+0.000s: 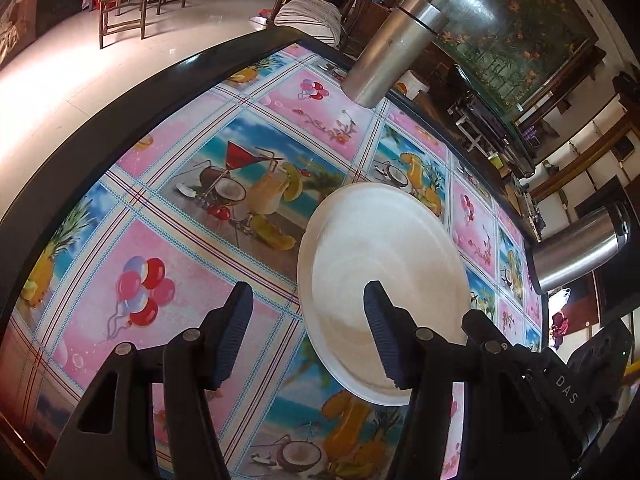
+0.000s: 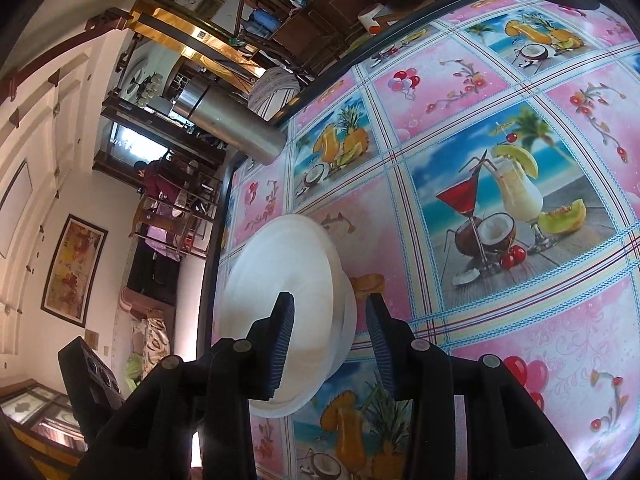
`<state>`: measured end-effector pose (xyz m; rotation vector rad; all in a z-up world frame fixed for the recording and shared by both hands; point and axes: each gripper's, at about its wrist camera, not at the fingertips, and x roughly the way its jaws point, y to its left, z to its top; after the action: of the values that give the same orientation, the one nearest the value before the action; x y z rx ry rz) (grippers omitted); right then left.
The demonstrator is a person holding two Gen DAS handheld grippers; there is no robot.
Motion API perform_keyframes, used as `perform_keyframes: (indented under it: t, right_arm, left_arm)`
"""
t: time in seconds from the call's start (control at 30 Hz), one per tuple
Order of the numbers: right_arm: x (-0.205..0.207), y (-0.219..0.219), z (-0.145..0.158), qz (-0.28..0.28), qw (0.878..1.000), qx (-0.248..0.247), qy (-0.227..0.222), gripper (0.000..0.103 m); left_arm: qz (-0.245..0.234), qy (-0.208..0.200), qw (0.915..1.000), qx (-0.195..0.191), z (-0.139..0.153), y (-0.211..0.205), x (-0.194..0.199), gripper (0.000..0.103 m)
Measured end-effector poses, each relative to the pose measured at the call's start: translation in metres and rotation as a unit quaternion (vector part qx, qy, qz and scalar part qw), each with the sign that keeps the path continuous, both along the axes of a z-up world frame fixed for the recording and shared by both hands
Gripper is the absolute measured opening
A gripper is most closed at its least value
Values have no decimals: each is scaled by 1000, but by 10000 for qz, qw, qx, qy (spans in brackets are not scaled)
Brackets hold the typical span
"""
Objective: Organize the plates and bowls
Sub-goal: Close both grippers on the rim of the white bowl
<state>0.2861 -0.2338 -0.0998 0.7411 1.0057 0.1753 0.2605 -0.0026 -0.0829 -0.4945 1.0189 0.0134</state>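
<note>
Between the spread fingers of the right gripper [image 2: 330, 346] sits the rim of a white bowl [image 2: 286, 308], not pinched. Under the left gripper [image 1: 308, 334], also spread, a white plate [image 1: 380, 256] lies flat on the tablecloth [image 1: 168, 152], its near edge between the fingers.

plate [image 1: 380, 264]: near rim hidden behind the right finger of the left tool [image 1: 308, 336]; whether the finger touches it, I can't tell.
bowls [image 2: 288, 308]: white stack, lower edge covered by the left finger of the right tool [image 2: 330, 344]; how many are nested is unclear.
tall steel flask [image 1: 396, 44]: top cut off by the frame's upper part.
second steel flask [image 1: 580, 248]: base behind the tabletop [image 1: 160, 92] edge.
person in the background [image 2: 156, 184]: too small and dim to make out.
tabletop: near side hidden under both tools' black bodies.
</note>
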Motion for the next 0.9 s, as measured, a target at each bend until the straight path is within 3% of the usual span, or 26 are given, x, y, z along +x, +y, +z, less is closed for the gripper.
perform_keyframes:
  t: [0.1,0.23,0.37,0.73,0.9]
  right_arm:
    - [0,1,-2,23,10000,32,37,40]
    - [1,3,-5,39,10000,33,74,40]
    - [3,3,-9,20,9999,97,131,40]
    - [3,2,-10,12,9999,104,124,37]
    - [3,5,-11,5,9999,43,136,16]
  left_arm:
    - [78,-63,9999,84,1,2,-1,55]
    - [55,-44,10000,3,-2,6,1,28]
    - [13,53,9997,-221,-9,9,3,13]
    - [-24,-30,9999,-166,-5,7,2,7]
    - [-44,-10,9999,-156,-7,6,2,6]
